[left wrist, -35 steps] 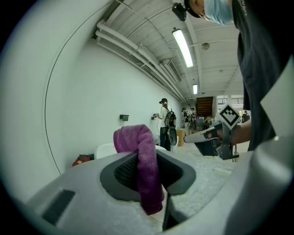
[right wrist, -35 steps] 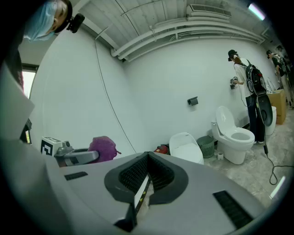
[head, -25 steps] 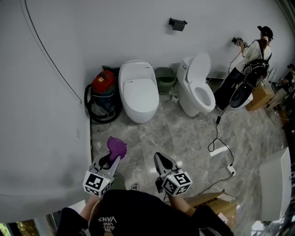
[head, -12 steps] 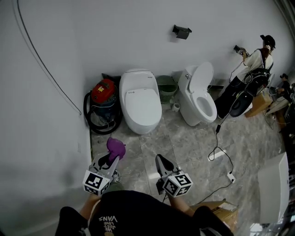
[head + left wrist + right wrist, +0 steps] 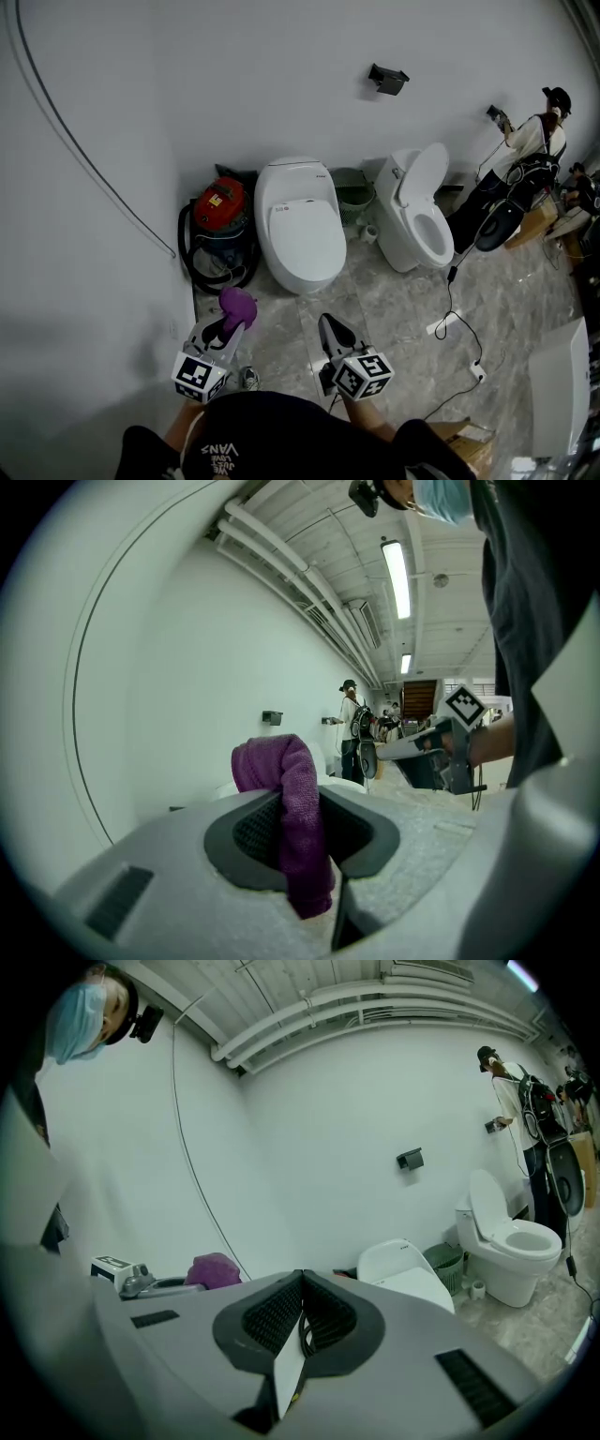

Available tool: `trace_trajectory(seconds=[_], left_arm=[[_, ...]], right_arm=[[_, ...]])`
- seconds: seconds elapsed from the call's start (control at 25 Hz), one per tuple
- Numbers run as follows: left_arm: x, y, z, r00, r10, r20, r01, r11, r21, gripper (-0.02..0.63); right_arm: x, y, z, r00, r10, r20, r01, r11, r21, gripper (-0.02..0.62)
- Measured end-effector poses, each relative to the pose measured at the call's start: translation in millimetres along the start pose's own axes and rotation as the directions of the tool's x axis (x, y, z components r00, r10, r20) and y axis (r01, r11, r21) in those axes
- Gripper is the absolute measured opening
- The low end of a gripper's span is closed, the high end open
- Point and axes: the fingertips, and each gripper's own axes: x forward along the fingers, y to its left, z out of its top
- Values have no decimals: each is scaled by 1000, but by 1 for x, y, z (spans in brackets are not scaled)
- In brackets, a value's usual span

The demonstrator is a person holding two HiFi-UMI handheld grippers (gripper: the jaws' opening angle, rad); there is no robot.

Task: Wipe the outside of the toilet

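Two white toilets stand against the far wall: a closed-lid toilet (image 5: 300, 223) in the middle and an open-lid toilet (image 5: 424, 217) to its right. My left gripper (image 5: 232, 317) is shut on a purple cloth (image 5: 237, 305), which bunches above its jaws (image 5: 281, 799). It hovers over the floor, short of the closed toilet. My right gripper (image 5: 330, 330) is shut with nothing in it, its jaws pressed together (image 5: 300, 1321). The closed toilet (image 5: 403, 1269) and the open one (image 5: 511, 1241) show ahead in the right gripper view.
A red vacuum (image 5: 221, 225) with a black hose sits left of the closed toilet. A green bin (image 5: 353, 190) stands between the toilets. A cable and power strip (image 5: 459, 328) lie on the floor at right. A person (image 5: 525, 159) stands by the far right wall.
The view has shifted back and the toilets now sit lower and further right in the head view. Both grippers hold the same pose, the cloth still in the left one.
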Motion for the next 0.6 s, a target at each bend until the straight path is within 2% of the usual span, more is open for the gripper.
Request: trace_trajectory(seconds=[0.16,0.28,0.6], left_arm=[[8,35,4,1000,-13,6,13,1000,21,89],[13,59,6,1000,6,11,-6,999,45,89],[35,80,-26,998,66,-16,-66,998,6,89]], right_arm=[[33,3,2,999,-30,-11,30,999,16,0],[52,1,-1,999,-34,-36,35,999,28,0],[93,-30,0,998,-10,-65,11,1000,17,0]])
